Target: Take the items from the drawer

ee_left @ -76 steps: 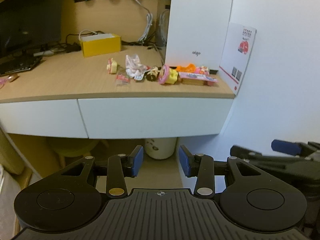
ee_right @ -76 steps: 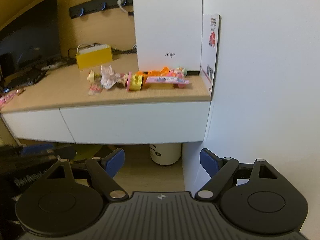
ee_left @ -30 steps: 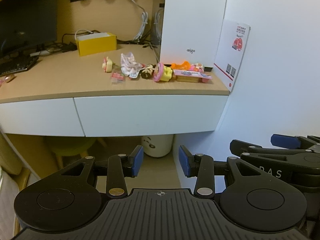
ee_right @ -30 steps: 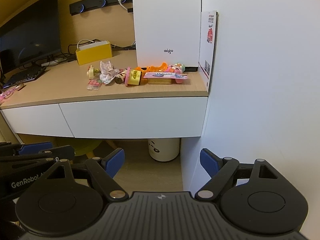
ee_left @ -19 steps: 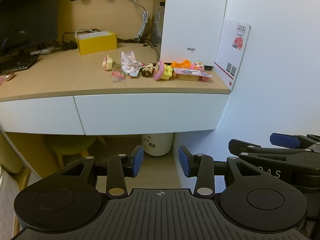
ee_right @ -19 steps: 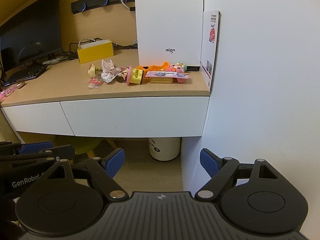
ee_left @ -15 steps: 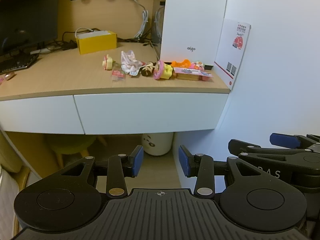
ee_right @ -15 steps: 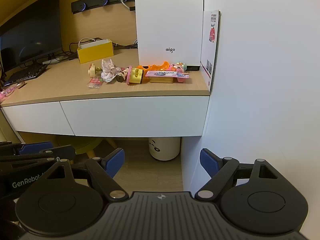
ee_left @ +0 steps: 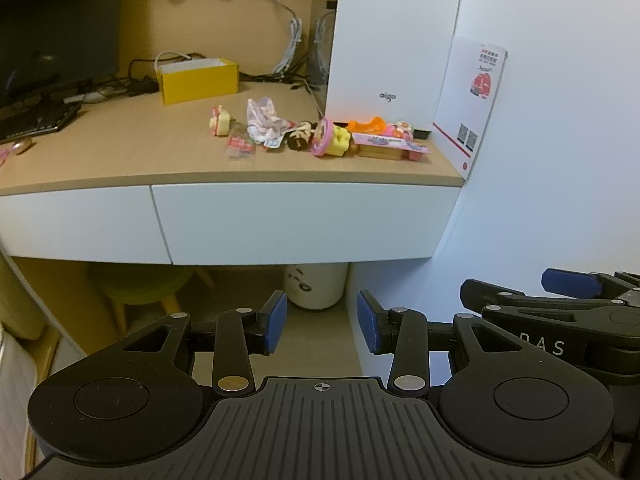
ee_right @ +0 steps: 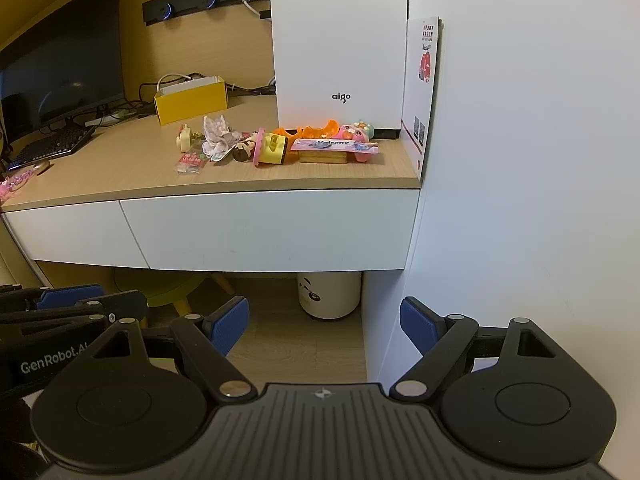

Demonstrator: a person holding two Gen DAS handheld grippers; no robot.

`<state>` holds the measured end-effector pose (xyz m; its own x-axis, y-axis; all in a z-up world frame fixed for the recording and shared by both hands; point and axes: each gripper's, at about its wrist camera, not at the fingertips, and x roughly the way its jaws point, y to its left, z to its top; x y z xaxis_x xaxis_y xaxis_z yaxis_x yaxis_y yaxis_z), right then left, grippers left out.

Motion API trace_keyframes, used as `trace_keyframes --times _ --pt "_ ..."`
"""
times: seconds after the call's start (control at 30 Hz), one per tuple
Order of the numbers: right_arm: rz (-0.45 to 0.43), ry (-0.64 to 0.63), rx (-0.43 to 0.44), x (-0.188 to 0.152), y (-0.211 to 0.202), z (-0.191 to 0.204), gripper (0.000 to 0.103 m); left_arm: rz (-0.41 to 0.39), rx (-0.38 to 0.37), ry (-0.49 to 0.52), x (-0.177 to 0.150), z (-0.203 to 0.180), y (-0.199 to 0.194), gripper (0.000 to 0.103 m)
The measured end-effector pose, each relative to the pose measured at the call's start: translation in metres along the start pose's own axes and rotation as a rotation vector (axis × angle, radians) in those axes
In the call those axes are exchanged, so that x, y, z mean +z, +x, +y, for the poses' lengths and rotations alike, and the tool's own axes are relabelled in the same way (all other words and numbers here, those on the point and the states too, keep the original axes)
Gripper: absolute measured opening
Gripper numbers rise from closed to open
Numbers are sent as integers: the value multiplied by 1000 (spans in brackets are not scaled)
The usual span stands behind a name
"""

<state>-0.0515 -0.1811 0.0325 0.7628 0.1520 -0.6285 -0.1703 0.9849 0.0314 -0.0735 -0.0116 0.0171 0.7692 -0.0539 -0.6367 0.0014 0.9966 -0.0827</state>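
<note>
1. Left hand-held gripper (ee_left: 320,326) held below the counter (ee_left: 120,160), jaws apart with a narrow gap, nothing between the blue pads (ee_left: 276,320).
2. Right hand-held gripper (ee_right: 324,326) held beside it, jaws spread wide, nothing gripped.
3. Both pointed toward the white drawer (ee_left: 304,220) under the counter edge; drawer front flush and closed, well apart from both grippers.
4. Second drawer front (ee_left: 76,224) seen to its left, also closed.
5. Row of small toys (ee_right: 272,146) laid on the counter above the drawer, near a white tower (ee_right: 336,40) marked "aigo".
6. Among them: a crumpled wrapper (ee_right: 218,136), a yellow-and-pink toy (ee_right: 272,148), an orange piece (ee_right: 316,132), a pink card (ee_right: 334,145) resting on a wooden block (ee_right: 322,156).
7. Small red packet (ee_right: 190,162) lying in front of the row, near the counter edge.
8. Yellow box (ee_right: 190,100) standing farther back, cables behind it.
9. Monitor (ee_right: 60,60) and keyboard (ee_right: 48,146) at the far left.
10. Printed card (ee_left: 472,96) leaned against the wall at the counter's right end.
11. White bin (ee_right: 330,294) standing on the floor under the drawer.
</note>
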Motion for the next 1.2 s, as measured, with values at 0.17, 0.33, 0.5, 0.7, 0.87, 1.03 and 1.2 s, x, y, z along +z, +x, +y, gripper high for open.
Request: trace_keyframes --times 0.17,0.33,0.5,0.7,0.87,1.03,1.2 --pt "2 5 -2 0 0 1 83 0 0 0 0 0 0 43" --pt "3 5 0 0 0 1 83 1 3 -4 -1 0 1 43" --pt "3 5 0 0 0 0 83 2 6 -8 -1 0 1 43" --pt "2 11 -4 -2 0 -1 83 2 9 -13 -1 -1 1 43" --pt "3 16 -7 -1 1 0 83 -1 11 -15 -1 -1 1 43" --pt "2 18 -7 -2 1 0 83 -2 12 -16 -1 -2 1 43" --pt "8 17 -7 -4 1 2 83 3 11 -17 -1 -5 3 43"
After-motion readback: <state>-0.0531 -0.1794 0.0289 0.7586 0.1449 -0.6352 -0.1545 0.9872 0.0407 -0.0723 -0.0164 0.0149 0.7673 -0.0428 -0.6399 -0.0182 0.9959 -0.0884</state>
